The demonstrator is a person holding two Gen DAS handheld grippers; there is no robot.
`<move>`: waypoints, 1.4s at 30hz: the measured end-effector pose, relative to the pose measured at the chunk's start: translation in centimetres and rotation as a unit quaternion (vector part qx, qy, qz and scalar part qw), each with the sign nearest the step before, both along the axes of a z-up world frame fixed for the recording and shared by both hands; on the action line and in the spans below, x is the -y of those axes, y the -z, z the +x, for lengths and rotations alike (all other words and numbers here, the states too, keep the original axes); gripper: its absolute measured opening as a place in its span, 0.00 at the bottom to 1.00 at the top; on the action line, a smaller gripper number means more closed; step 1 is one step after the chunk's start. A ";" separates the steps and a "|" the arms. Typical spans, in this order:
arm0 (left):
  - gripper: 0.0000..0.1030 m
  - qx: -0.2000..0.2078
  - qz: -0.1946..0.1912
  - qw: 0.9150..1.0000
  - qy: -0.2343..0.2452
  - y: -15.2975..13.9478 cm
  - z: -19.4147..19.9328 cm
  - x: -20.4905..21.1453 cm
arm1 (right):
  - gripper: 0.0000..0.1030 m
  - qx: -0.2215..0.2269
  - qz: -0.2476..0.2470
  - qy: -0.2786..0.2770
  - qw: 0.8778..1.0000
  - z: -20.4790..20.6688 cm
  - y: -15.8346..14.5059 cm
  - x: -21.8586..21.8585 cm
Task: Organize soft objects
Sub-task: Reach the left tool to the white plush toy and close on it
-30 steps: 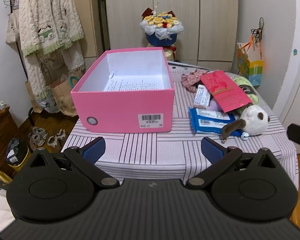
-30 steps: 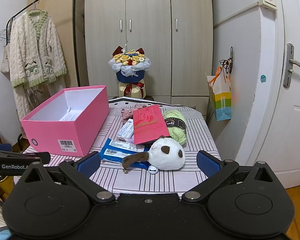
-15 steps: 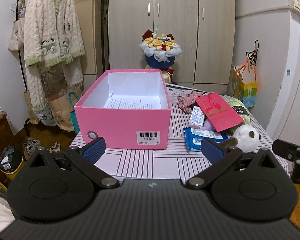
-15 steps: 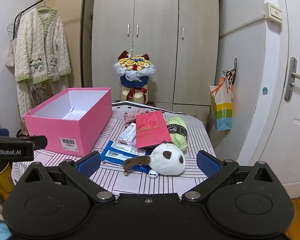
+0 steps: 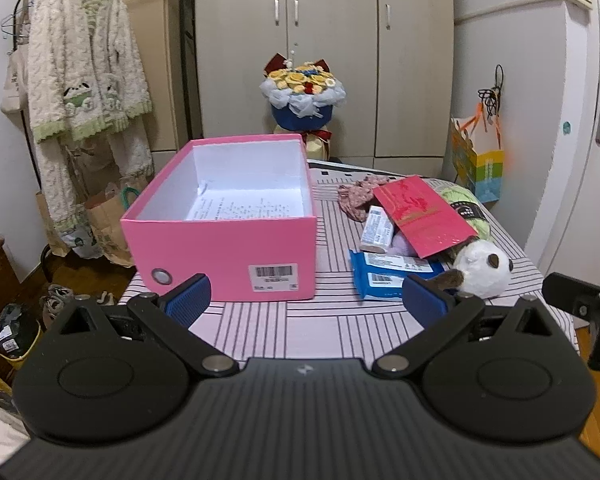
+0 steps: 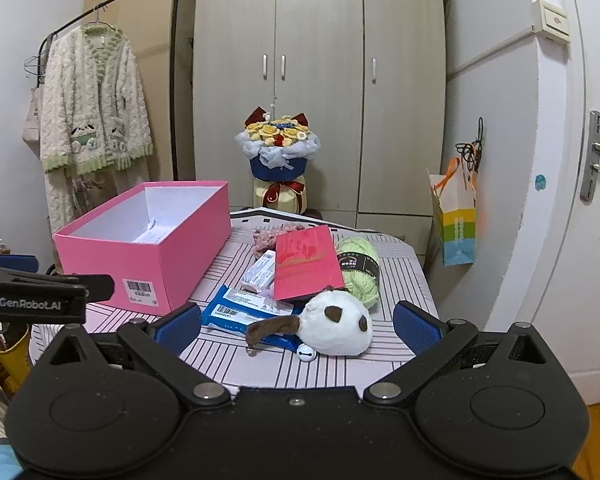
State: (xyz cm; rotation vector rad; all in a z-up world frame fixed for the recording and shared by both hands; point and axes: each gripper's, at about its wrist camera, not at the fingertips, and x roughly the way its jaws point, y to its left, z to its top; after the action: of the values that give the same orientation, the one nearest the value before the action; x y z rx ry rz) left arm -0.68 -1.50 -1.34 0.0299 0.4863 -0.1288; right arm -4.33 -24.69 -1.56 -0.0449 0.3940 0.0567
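Lying ahead of hand-held gripper (image 6: 296,322), plush toy (image 6: 334,328)

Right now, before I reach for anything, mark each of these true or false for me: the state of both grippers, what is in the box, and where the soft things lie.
1. Both grippers are open and hold nothing. True: the left gripper and the right gripper both have their jaws spread wide.
2. The pink box already holds the plush toy. False: it holds only a printed sheet; the plush toy lies on the table.
3. The green yarn sits beside the red envelope. True.
4. The red envelope lies flat inside the box. False: it rests tilted on the pile outside the box.
5. The box has its lid on. False: it is open on top.
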 end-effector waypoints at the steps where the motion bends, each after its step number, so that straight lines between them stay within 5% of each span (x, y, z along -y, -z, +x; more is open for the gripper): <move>1: 1.00 -0.002 0.001 1.000 0.002 0.1 0.2 0.2 | 1.00 0.003 -0.002 -0.004 1.000 0.1 0.1 0.1; 11: 1.00 -0.022 -0.021 0.999 0.045 2.7 3.9 2.8 | 1.00 0.010 -0.003 -0.024 1.000 3.7 4.3 3.0; 23: 0.97 -0.055 -0.070 0.983 0.161 6.1 9.6 8.5 | 1.00 -0.030 0.018 -0.062 0.997 10.2 10.3 5.6; 33: 0.73 -0.087 -0.102 0.960 0.247 7.5 13.1 12.3 | 0.96 -0.047 0.082 -0.092 0.991 13.4 11.9 7.7; 39: 0.73 -0.103 -0.131 0.954 0.249 8.7 14.0 12.9 | 0.90 -0.047 0.112 -0.102 0.987 13.8 12.8 7.9; 42: 0.68 -0.123 -0.135 0.952 0.246 9.2 14.3 13.1 | 0.80 -0.039 0.107 -0.092 0.989 13.4 13.0 7.6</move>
State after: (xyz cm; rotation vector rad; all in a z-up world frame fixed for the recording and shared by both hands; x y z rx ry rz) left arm 13.59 -14.64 -10.50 -0.1359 0.7005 -0.6946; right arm 9.05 -32.30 -14.58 0.1330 0.4586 0.2840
